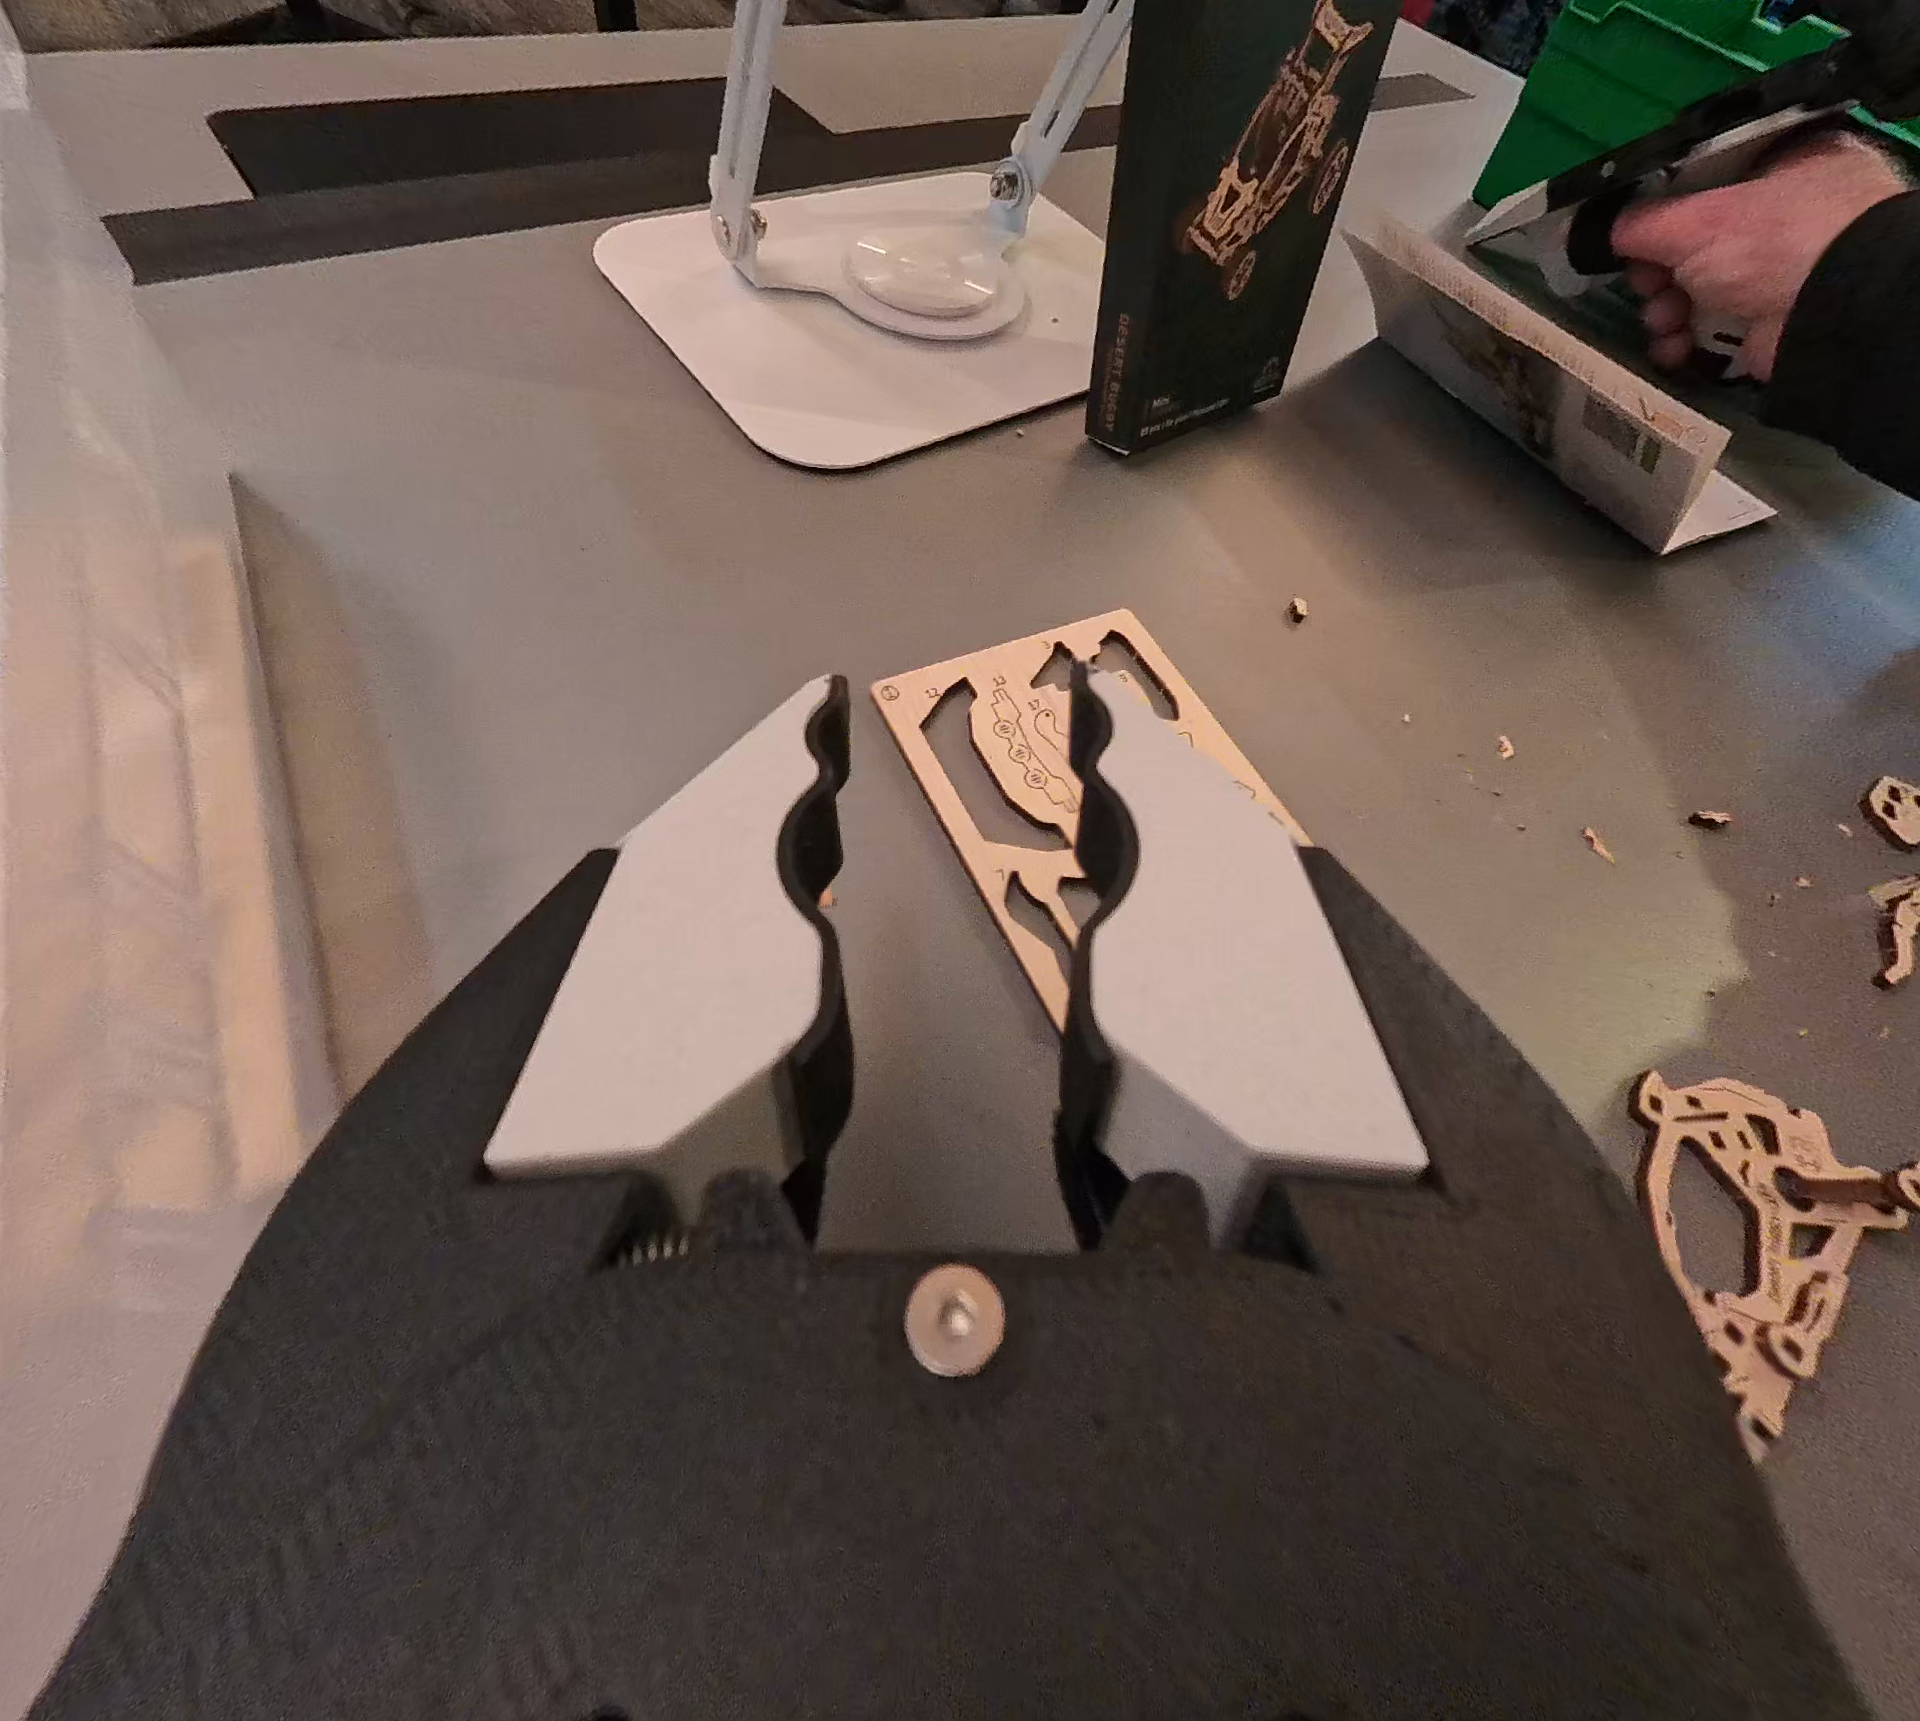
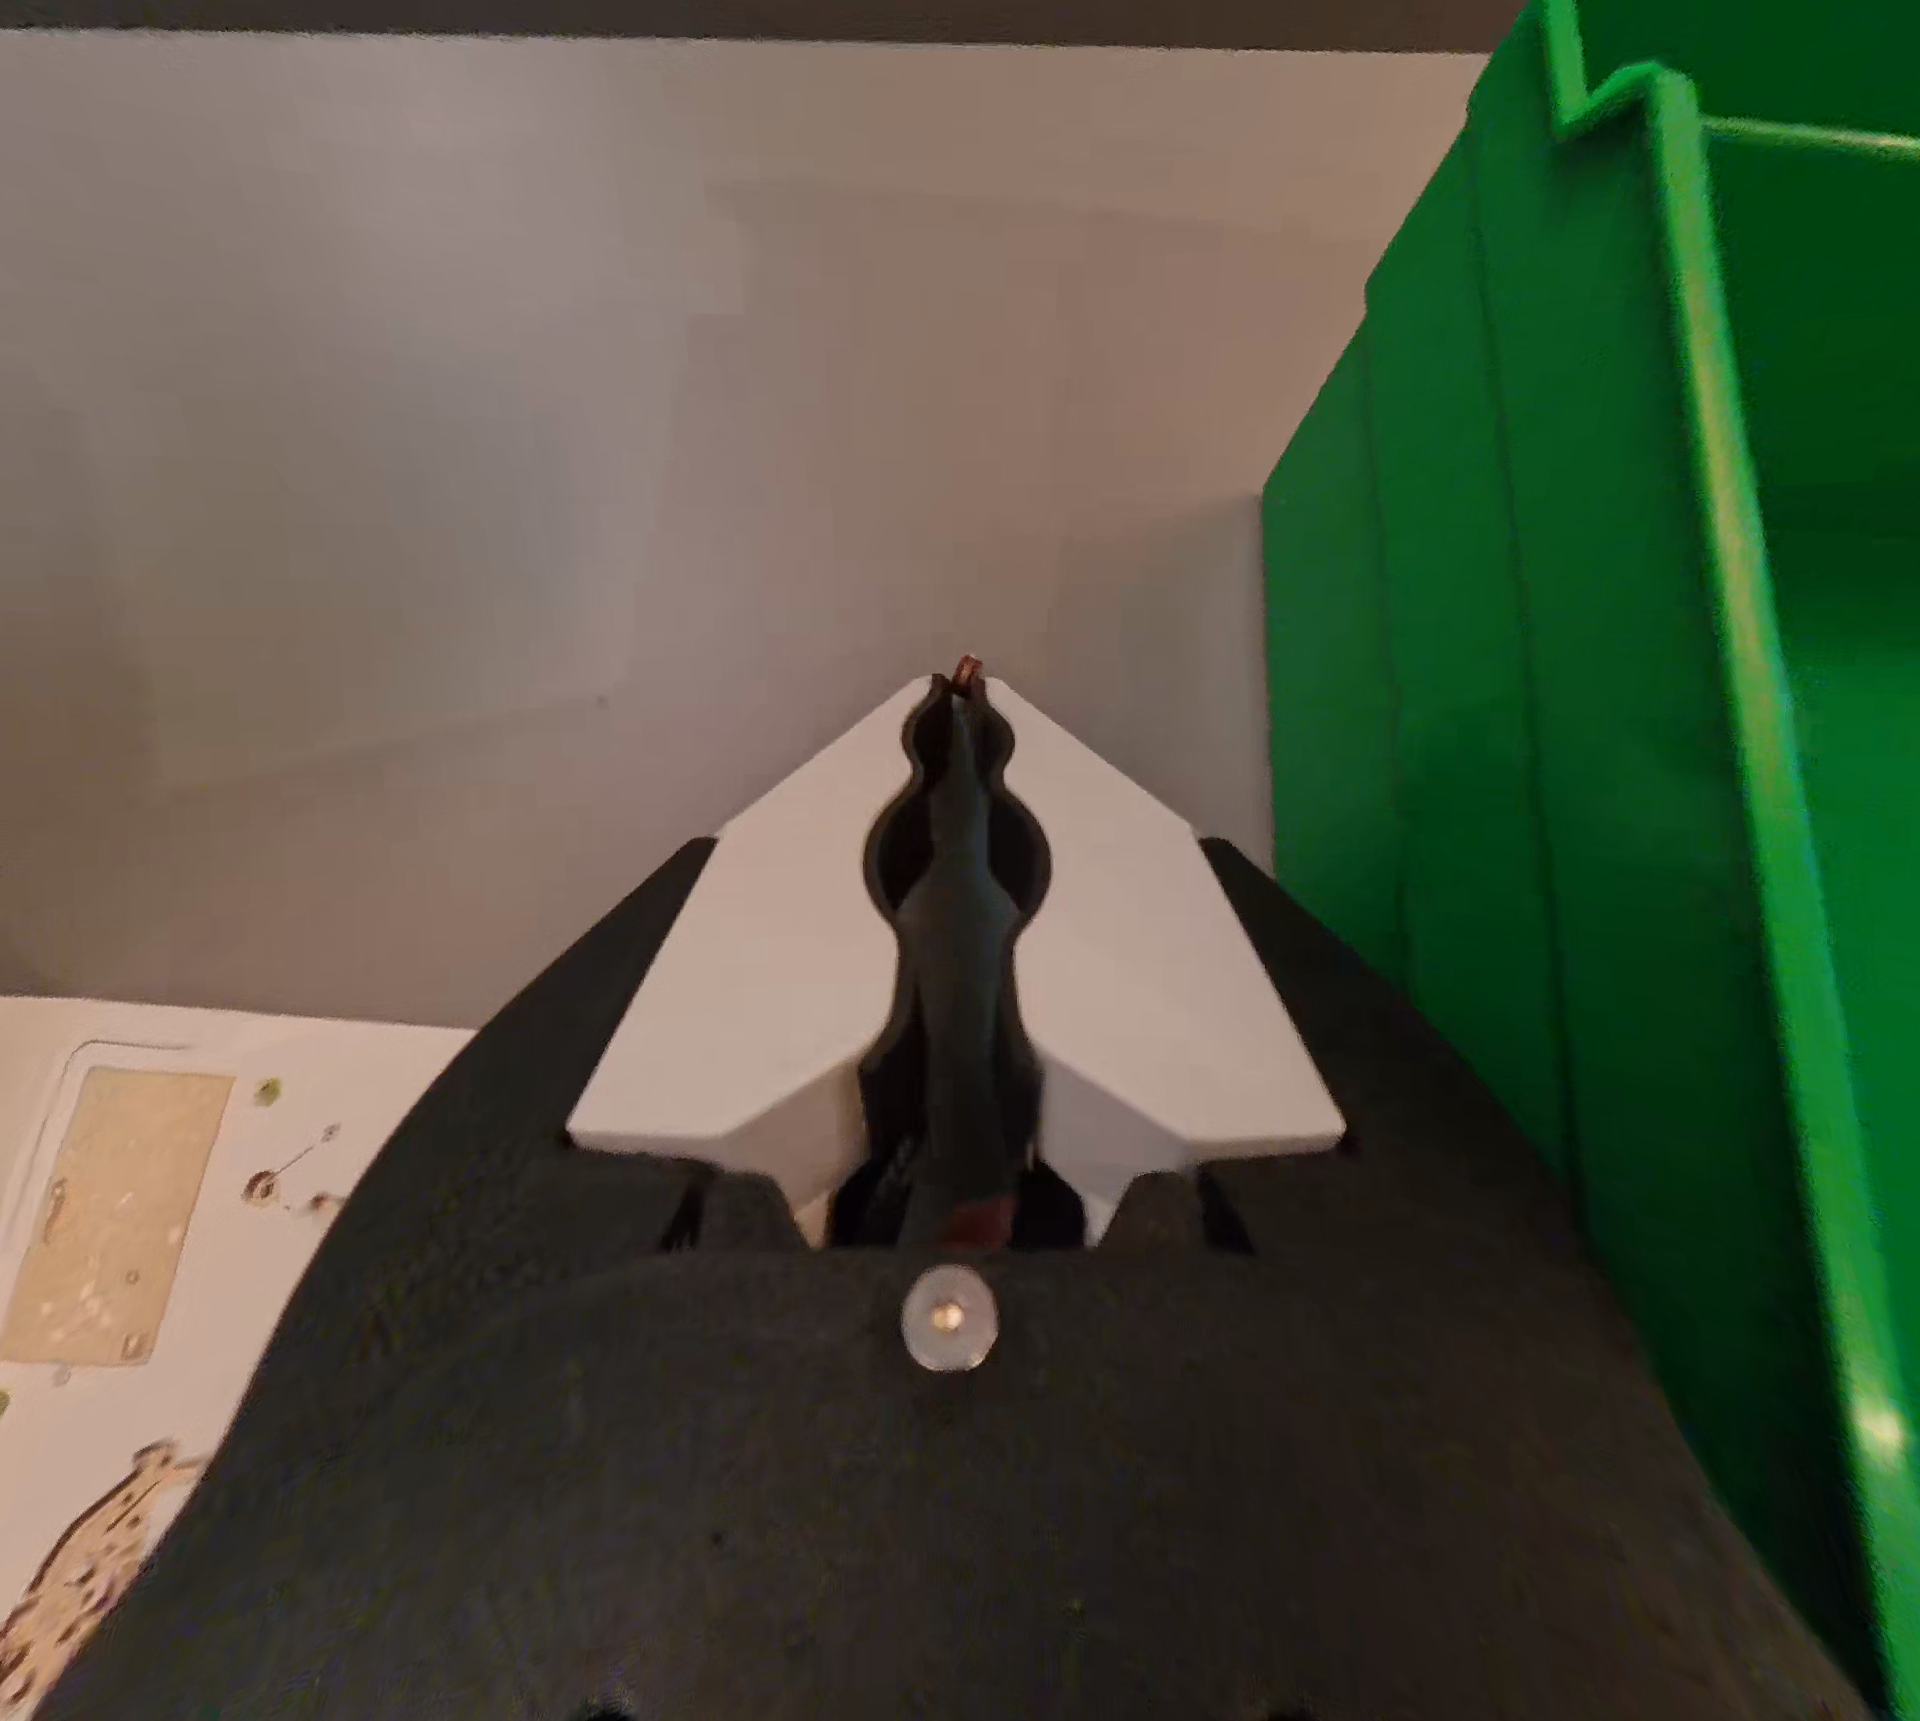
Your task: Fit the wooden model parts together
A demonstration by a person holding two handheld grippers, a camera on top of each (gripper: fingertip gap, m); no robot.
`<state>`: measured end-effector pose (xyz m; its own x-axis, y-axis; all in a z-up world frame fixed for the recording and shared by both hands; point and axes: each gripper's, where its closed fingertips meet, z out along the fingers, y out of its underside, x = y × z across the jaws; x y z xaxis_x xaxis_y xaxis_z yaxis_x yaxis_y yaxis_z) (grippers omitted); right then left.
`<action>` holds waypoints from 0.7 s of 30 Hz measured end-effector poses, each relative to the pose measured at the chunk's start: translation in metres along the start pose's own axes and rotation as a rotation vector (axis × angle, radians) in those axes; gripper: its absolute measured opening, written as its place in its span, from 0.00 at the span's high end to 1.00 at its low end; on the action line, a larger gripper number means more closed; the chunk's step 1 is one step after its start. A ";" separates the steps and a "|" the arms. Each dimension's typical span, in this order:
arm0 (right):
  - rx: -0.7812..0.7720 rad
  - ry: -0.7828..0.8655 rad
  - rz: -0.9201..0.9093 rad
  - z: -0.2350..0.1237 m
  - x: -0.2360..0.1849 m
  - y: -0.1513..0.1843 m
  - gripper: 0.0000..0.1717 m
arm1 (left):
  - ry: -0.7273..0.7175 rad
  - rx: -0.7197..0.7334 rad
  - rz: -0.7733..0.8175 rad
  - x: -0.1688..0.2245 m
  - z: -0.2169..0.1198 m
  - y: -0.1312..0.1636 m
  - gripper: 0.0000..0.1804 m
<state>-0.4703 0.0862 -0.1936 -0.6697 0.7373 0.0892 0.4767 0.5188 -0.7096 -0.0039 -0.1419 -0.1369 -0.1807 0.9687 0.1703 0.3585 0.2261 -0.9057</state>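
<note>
wooden sliver (image 2: 968, 666) sat pinched in my right jaws; my left jaws gaped over the fret sheet (image 1: 997, 736) on the bench (image 1: 520, 549).

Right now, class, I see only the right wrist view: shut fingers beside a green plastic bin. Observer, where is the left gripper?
Observer: The left gripper is open and holds nothing. It is over a flat, pale laser-cut wooden sheet lying on the grey table.
Operator: Is any part of the model built?
Observer: Yes, a partly assembled pale wooden frame lies to the right of that sheet.
Operator: Is anything standing nearby?
Observer: A tall dark cardboard box stands upright beyond the sheet.
</note>
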 end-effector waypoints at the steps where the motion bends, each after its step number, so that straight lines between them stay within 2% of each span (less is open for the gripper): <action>1: 0.018 -0.027 0.008 -0.004 -0.004 -0.002 1.00 | -0.002 0.001 0.000 0.000 -0.001 0.000 0.78; 5: 0.078 -0.294 0.061 -0.048 -0.046 -0.013 0.99 | 0.002 0.017 0.005 0.003 -0.008 -0.007 0.78; 9: 0.182 -0.645 0.095 -0.134 -0.089 -0.024 1.00 | 0.035 0.038 0.032 0.018 -0.014 -0.018 0.78; 12: 0.193 -0.867 0.099 -0.200 -0.112 -0.012 1.00 | 0.096 0.027 0.066 0.041 -0.015 -0.023 0.75; 14: 0.161 -0.917 0.047 -0.232 -0.120 0.008 1.00 | 0.157 -0.005 0.068 0.063 -0.014 -0.023 0.68; 18: 0.070 -0.928 -0.090 -0.273 -0.135 0.064 1.00 | 0.248 -0.029 0.160 0.116 -0.018 -0.024 0.68; 21: -0.041 -0.924 -0.179 -0.288 -0.147 0.116 1.00 | 0.322 -0.079 0.249 0.158 -0.018 -0.011 0.70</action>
<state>-0.1525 0.1627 -0.0882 -0.9131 0.0191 -0.4074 0.3309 0.6187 -0.7125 -0.0201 0.0101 -0.0930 0.2121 0.9745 0.0736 0.4262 -0.0245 -0.9043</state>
